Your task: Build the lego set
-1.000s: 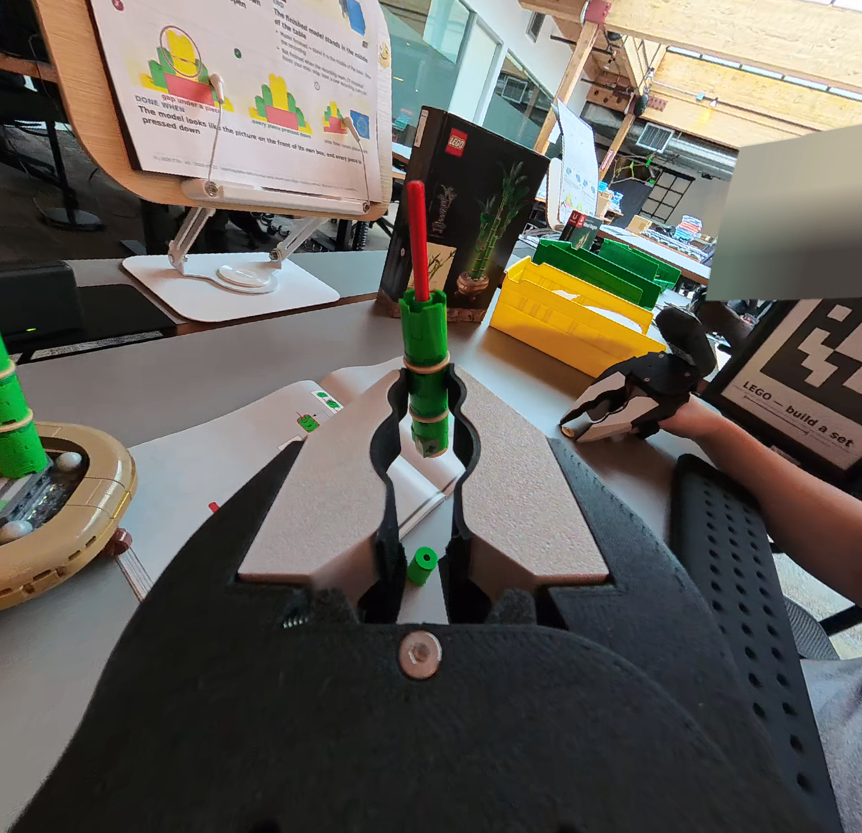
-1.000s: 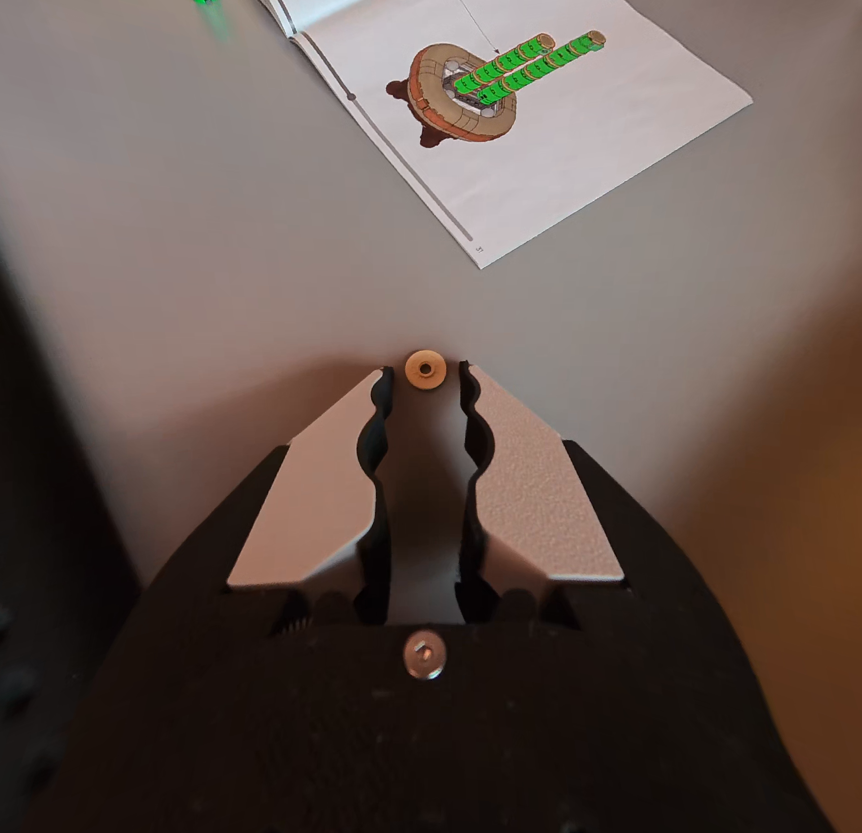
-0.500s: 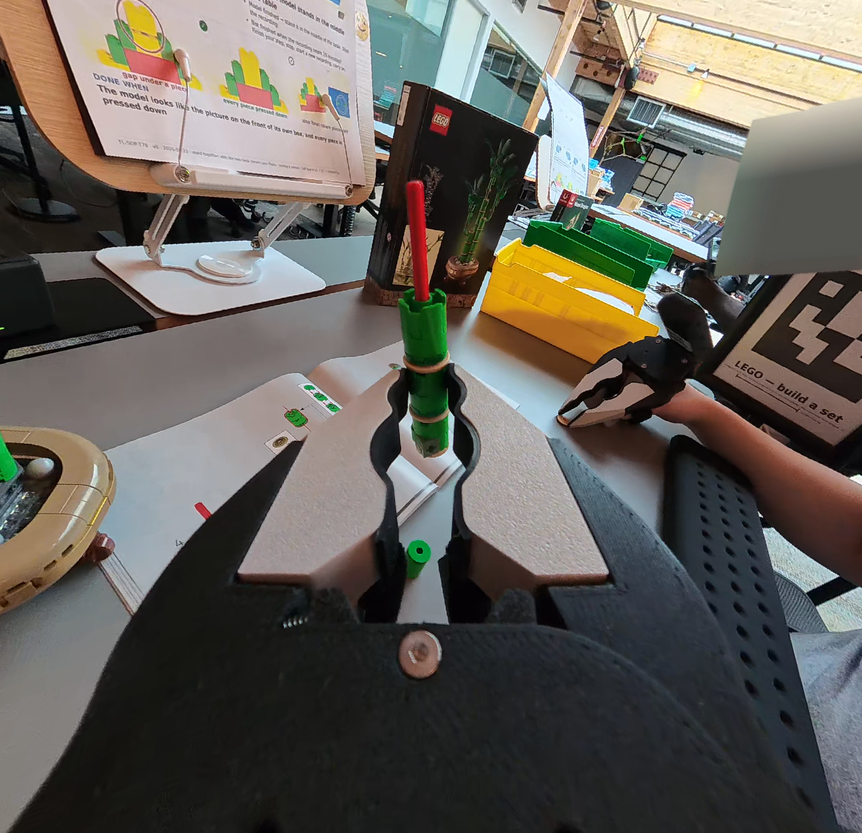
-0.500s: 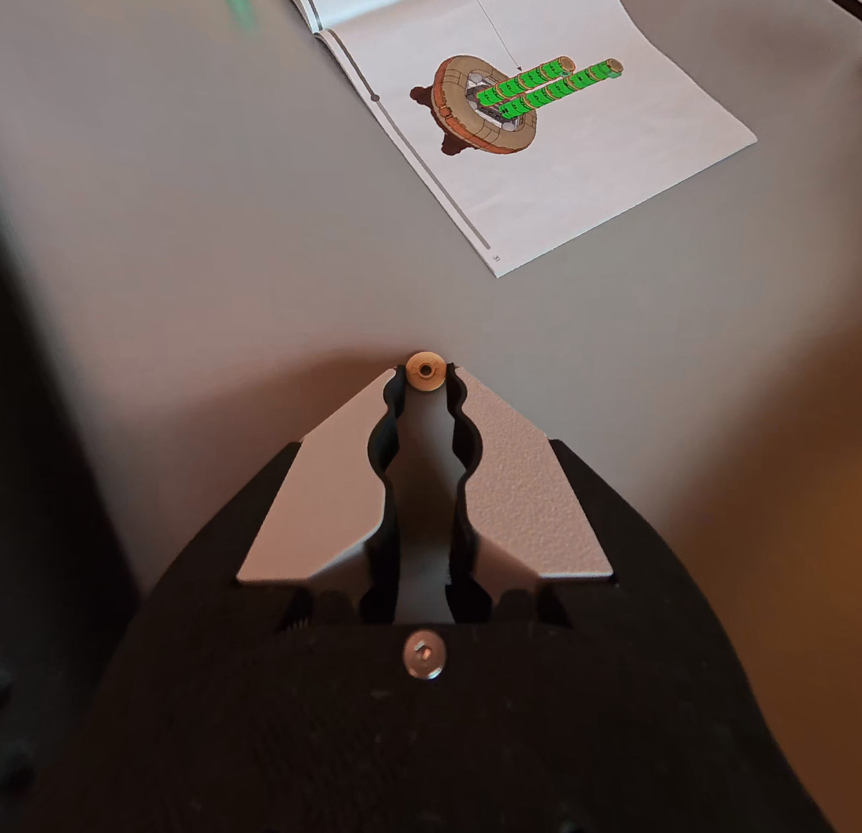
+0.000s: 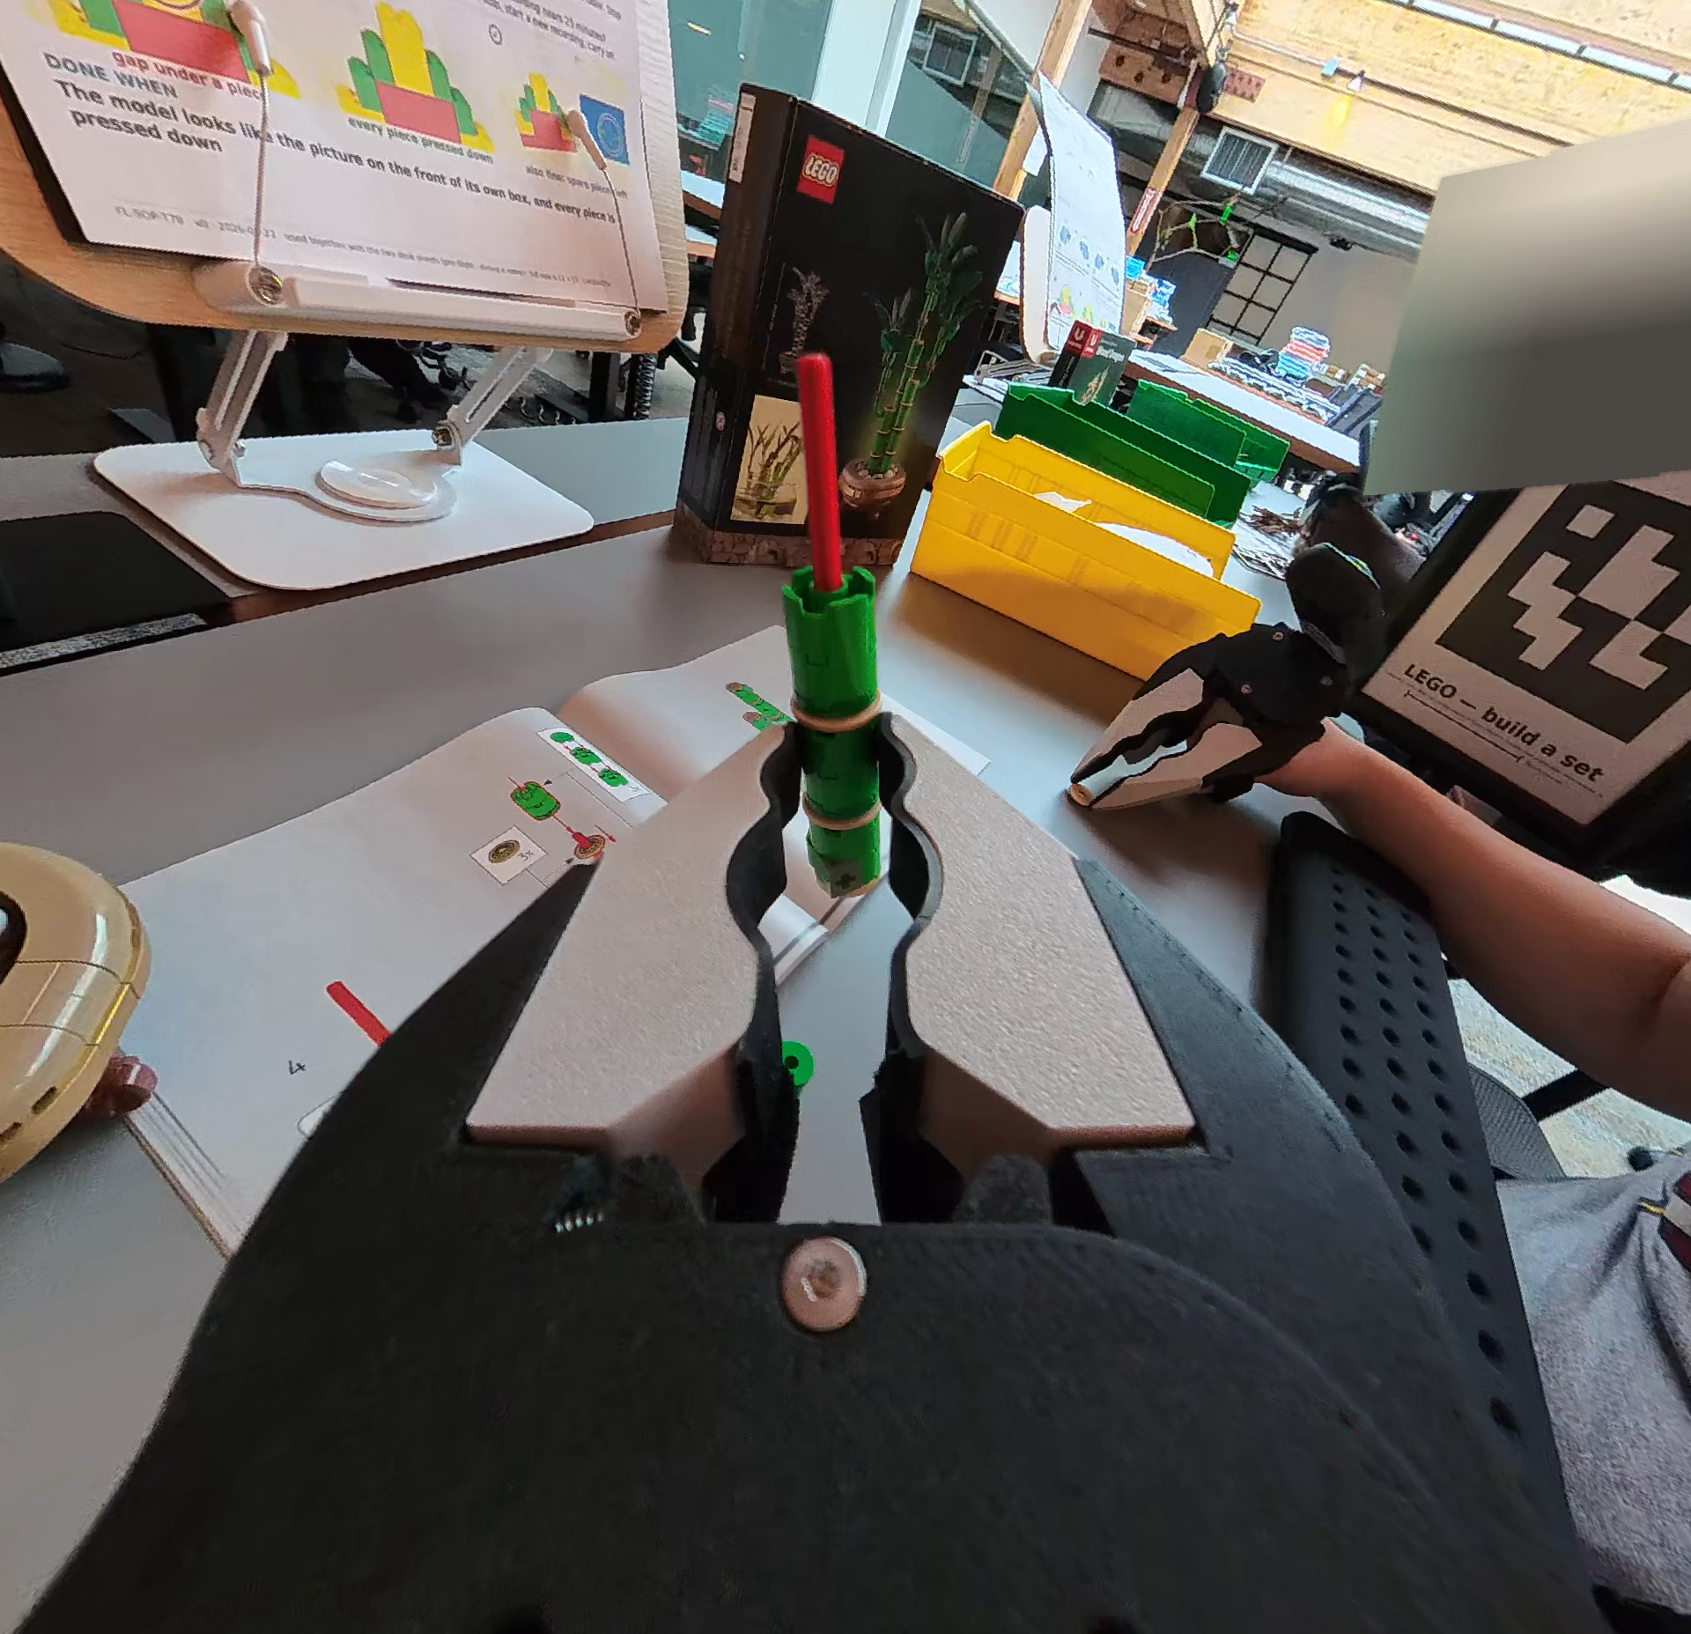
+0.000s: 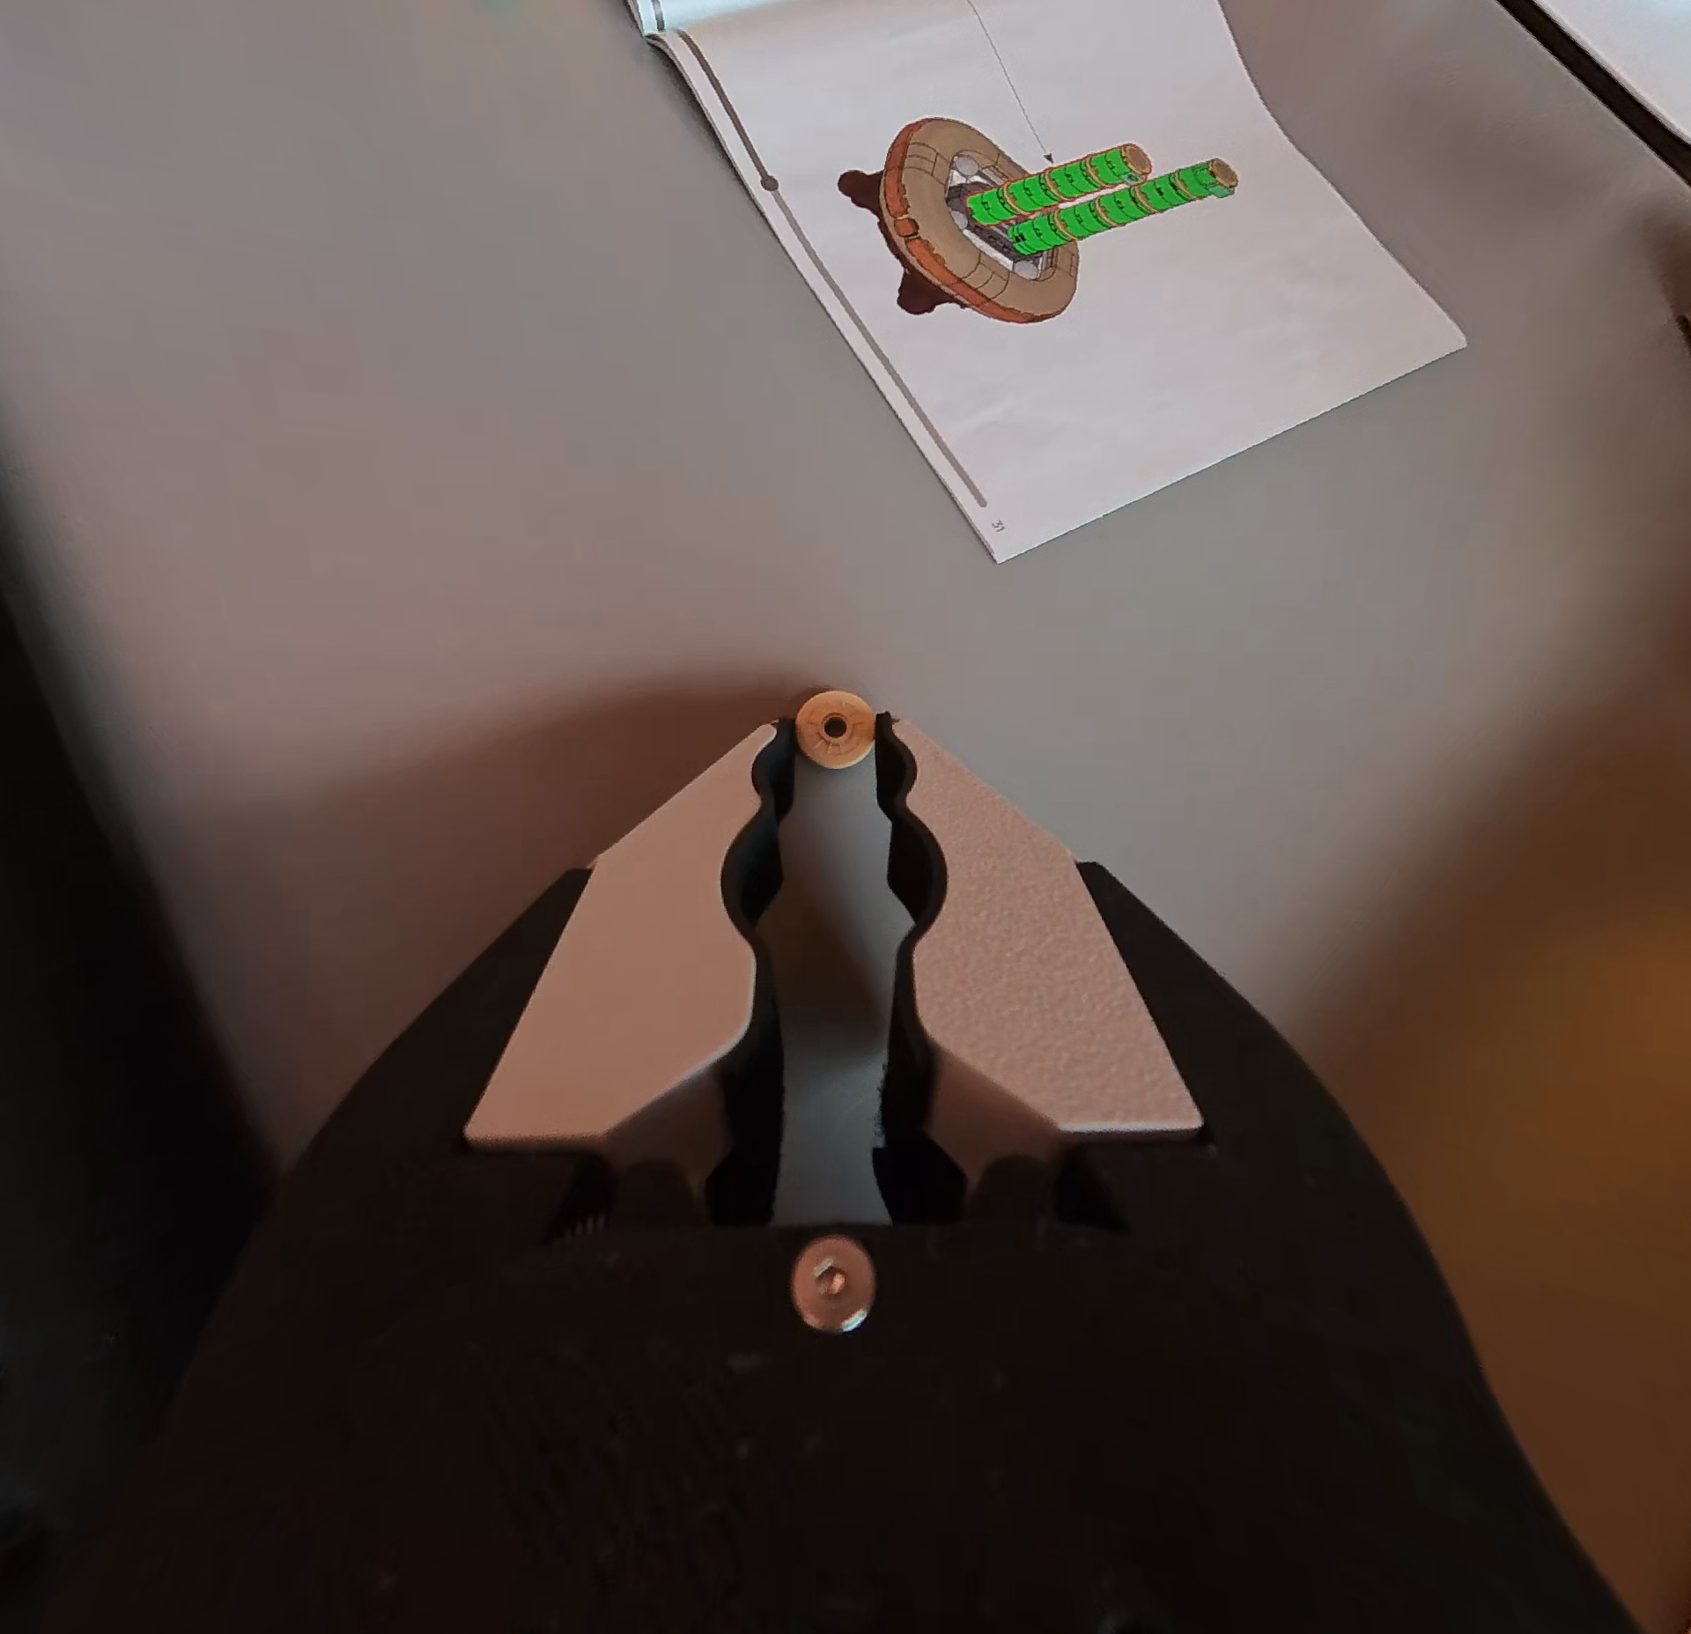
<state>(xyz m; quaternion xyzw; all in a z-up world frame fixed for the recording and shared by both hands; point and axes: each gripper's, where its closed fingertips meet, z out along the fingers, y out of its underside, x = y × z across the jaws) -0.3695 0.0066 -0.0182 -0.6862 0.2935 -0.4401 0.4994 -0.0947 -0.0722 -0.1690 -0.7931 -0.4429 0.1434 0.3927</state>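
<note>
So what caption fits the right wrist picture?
Right gripper jaws pinch a small tan round ring piece on the grey table.

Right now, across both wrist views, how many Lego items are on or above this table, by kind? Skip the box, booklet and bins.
Stalk assemblies: 1, green stalk on red axle
Pot bases: 1, tan pot base
Small pieces: 2, green round piece, tan round piece
Total: 4

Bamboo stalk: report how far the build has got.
Done: tan pot base assembled. In hand: left gripper shut on a short green stalk on its red axle; right gripper pinches a tan ring. Left: ring onto axle, stalk into pot.
</note>
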